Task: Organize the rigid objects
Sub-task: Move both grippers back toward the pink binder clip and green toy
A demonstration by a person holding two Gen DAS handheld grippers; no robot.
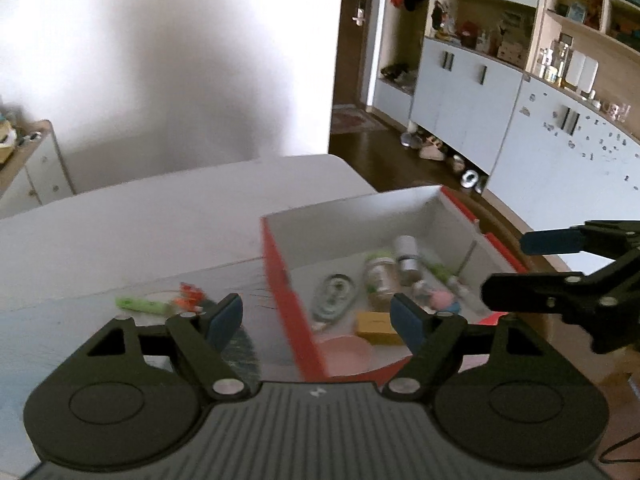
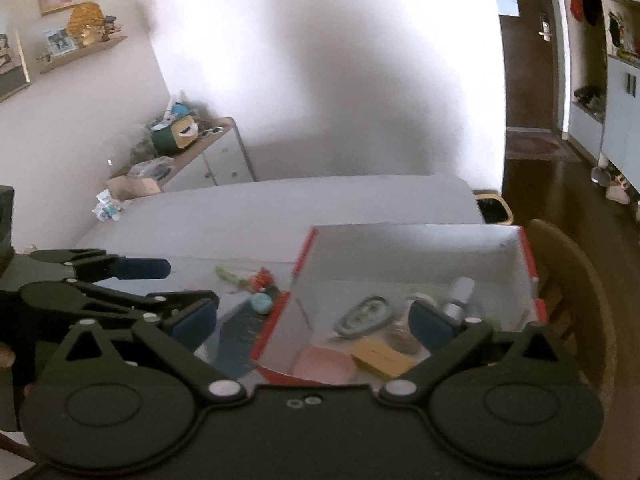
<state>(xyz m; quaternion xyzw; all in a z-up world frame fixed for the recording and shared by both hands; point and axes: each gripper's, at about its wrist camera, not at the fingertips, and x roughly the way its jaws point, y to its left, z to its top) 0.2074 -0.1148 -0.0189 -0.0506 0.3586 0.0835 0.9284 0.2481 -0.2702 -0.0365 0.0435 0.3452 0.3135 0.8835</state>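
Observation:
A red box with a white inside (image 1: 288, 280) (image 2: 528, 252) stands on the table. It holds a grey oval case (image 1: 334, 294) (image 2: 364, 316), a jar (image 1: 380, 276), a silver-capped bottle (image 1: 406, 254) (image 2: 458, 294), a yellow packet (image 1: 376, 326) (image 2: 380, 356) and a pink lid (image 1: 346, 350) (image 2: 322, 364). A green tube (image 1: 140, 305) (image 2: 226, 274) and red-orange bits (image 1: 189, 294) (image 2: 262, 278) lie on the table left of the box, with a teal round thing (image 2: 260, 303). My left gripper (image 1: 318, 316) is open and empty above the box's left wall. My right gripper (image 2: 316, 322) is open and empty above the box.
The table (image 1: 160, 216) is white and ends beyond the box. A wooden chair (image 2: 576, 280) stands at the right of the box. A low cabinet with clutter (image 2: 192, 148) is at the back left. Wall cupboards (image 1: 500, 92) line the right side.

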